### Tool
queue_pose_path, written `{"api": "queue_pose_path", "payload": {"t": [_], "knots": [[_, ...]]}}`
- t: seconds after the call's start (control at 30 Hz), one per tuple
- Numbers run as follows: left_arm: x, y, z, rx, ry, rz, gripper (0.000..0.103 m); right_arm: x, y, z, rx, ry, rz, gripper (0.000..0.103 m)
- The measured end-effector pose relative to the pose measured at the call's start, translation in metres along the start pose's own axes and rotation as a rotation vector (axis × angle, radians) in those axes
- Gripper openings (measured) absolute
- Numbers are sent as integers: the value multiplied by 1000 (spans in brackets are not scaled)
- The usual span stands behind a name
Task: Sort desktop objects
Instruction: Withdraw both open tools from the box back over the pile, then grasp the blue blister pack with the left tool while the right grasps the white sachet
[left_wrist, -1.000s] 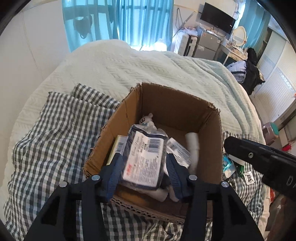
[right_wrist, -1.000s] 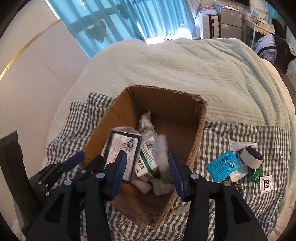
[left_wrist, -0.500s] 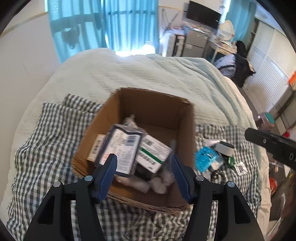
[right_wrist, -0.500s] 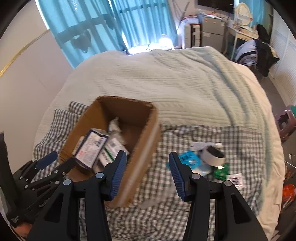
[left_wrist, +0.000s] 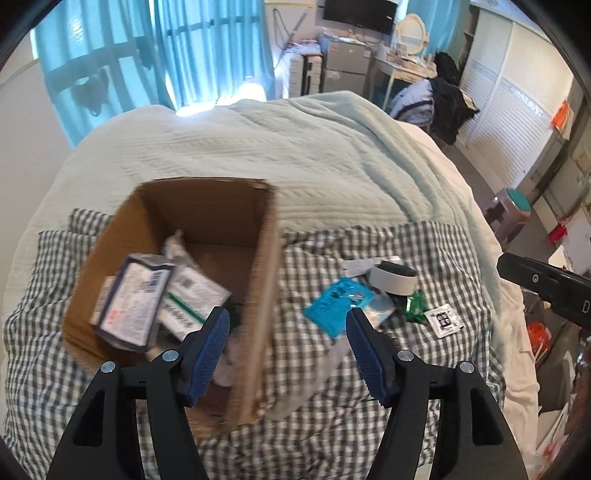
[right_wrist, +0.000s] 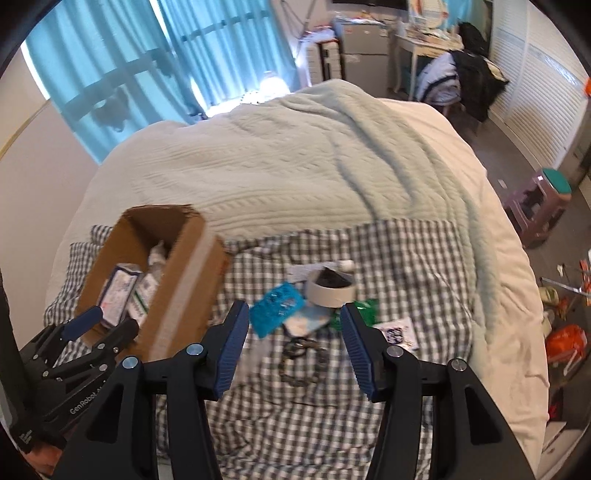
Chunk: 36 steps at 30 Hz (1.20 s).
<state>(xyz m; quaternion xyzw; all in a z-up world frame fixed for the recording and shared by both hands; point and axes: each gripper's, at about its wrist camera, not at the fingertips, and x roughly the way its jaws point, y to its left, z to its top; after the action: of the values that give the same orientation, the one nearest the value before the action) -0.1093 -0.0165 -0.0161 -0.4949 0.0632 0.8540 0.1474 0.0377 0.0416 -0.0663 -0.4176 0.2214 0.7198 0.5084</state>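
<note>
Bed (right_wrist: 332, 155), covered by a pale green knitted blanket, with a grey-and-white checked cloth (right_wrist: 406, 258) spread over its near end. On the cloth toward the bed's left edge: one open cardboard box (left_wrist: 264, 280), holding a dark-edged labelled packet (left_wrist: 135, 295), a white-and-green carton (left_wrist: 192, 299) and other white items too blurred to name. On the cloth beside the box, toward the bed's right edge, a loose cluster: one blue blister pack (right_wrist: 275, 308), one roll of white tape (right_wrist: 330, 290) with a dark core, one green wrapper (right_wrist: 365, 308), one white sachet with black print (left_wrist: 443, 319), one dark beaded loop (right_wrist: 301, 360) nearest the bed's front edge. Left tongs (left_wrist: 286, 330): jaws opening, nothing between them, hanging over the box's right wall. Right tongs (right_wrist: 291, 345): jaws opening, nothing gripped, hanging over the cluster with the beaded loop framed between the blue pads (right_wrist: 231, 349).
</note>
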Motion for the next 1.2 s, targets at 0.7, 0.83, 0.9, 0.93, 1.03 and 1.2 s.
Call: {"api": "queue_pose_path", "payload": {"t": [0.7,0.83,0.9,0.93,1.03,1.2], "knots": [[110,-72,-13,70,176,48,80,73,-123,-39,188,180,-71,67],[130,-77,-15,118,180,51,80,93,-139,-50,222,230,-89,67],[139,-77,-15,130,184,49,80,104,-143,-53,220,248,-91,67],[143,-76,-15,133,187,50,80,109,-144,-54,218,256,-92,67],[157,-73,-15,131,208,57,80,124,-144,-58,211,280,-84,67],[175,-68,-18,130,227,35,80,145,-143,-61,200,302,-57,67]]}}
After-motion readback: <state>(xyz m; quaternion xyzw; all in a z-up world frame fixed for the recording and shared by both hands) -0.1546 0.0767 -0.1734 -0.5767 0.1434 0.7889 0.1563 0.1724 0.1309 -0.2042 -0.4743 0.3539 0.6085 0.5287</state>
